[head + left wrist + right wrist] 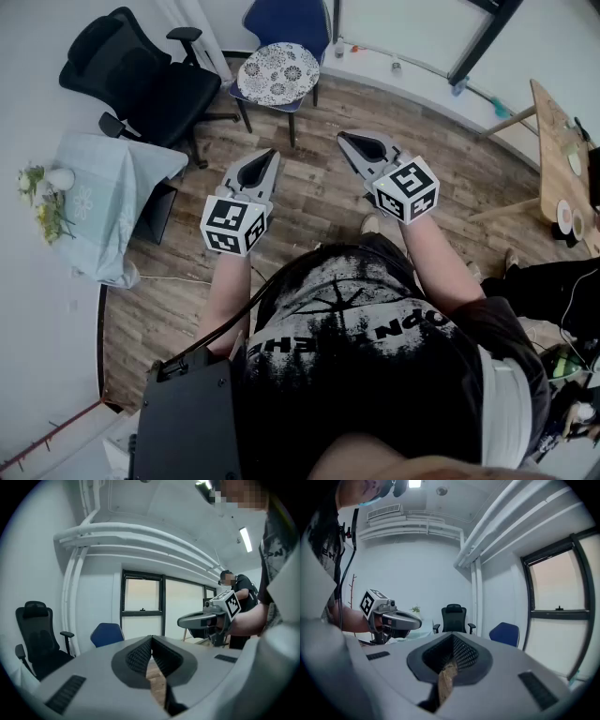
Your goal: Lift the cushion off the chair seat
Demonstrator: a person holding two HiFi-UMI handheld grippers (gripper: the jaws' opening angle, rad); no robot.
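A round white cushion with a dark flower pattern (277, 73) lies on the seat of a blue chair (287, 22) at the far side of the room. Both grippers hang in the air well short of the chair, side by side, pointing toward it. My left gripper (272, 153) is shut with nothing in it, its jaws meeting tip to tip (151, 638). My right gripper (342, 138) is likewise shut and holds nothing (453, 637). The two gripper views show only the blue chair's back (107, 633) (505, 633); the cushion is hidden there behind the gripper bodies.
A black office chair (141, 84) stands left of the blue one. A small table with a pale cloth (108, 202) and flowers (42, 202) is at the left wall. A wooden table (561, 159) stands at the right. Another person (239, 590) stands beyond the right gripper.
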